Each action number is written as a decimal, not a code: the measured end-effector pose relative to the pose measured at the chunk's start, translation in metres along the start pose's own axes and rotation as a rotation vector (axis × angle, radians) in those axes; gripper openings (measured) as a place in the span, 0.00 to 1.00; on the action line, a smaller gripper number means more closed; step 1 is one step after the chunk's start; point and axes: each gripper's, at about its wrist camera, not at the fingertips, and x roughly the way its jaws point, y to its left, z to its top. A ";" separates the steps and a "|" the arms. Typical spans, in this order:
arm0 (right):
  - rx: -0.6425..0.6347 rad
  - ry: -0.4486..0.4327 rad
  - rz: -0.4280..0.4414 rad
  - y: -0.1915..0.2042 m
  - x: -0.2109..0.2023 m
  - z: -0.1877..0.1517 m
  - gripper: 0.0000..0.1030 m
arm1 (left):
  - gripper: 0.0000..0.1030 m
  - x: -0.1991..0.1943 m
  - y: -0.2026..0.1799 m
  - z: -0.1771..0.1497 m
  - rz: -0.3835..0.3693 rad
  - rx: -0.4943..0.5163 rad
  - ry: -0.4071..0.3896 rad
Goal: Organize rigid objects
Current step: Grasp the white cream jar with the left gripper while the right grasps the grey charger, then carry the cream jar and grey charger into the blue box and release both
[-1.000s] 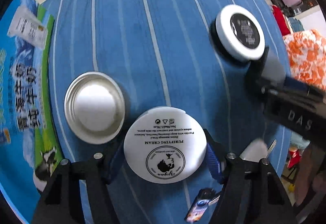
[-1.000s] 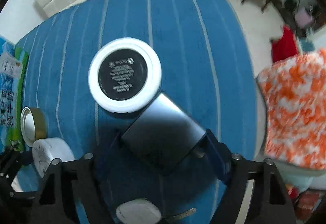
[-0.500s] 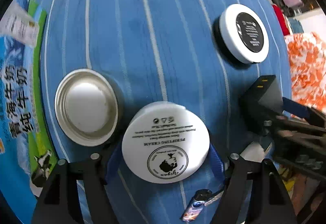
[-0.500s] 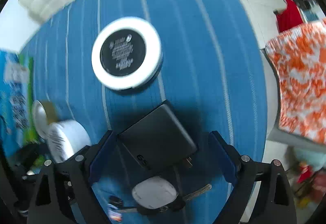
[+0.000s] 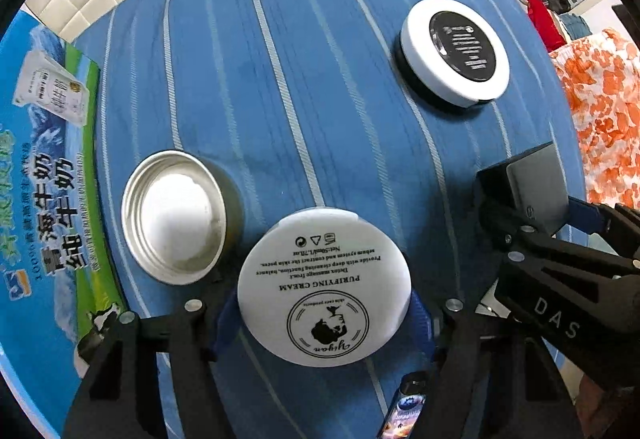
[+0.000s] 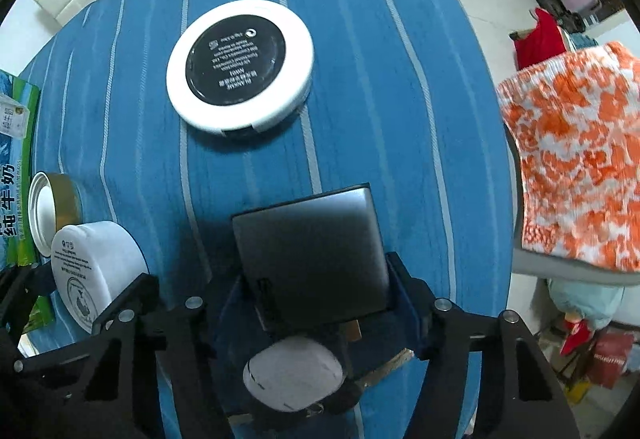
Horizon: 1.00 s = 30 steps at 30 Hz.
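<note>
Clamping the white cream jar (image 5: 324,293) tight, the left claw (image 5: 322,313) holds it just beside the silver lid (image 5: 174,221), while the right claw (image 6: 316,291) grips the dark charger block (image 6: 310,255) above the blue striped counter (image 6: 380,99).

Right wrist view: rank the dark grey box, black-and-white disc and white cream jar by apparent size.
1. Dark grey box and black-and-white disc: alike, box nearer the camera, so unranked.
2. White cream jar, partly hidden.

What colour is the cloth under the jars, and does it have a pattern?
The cloth is blue with thin pale stripes, clearest in the right wrist view.
</note>
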 end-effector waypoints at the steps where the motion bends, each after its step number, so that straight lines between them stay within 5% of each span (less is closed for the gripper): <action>1: 0.008 -0.002 0.005 -0.004 -0.002 -0.004 0.63 | 0.64 -0.005 -0.001 -0.002 -0.002 0.000 -0.007; 17: 0.079 -0.129 0.060 -0.012 -0.082 -0.053 0.61 | 0.64 -0.110 0.026 -0.011 -0.032 0.008 -0.221; 30: 0.025 -0.317 0.103 0.084 -0.208 -0.090 0.61 | 0.64 -0.201 0.092 -0.046 -0.003 -0.036 -0.378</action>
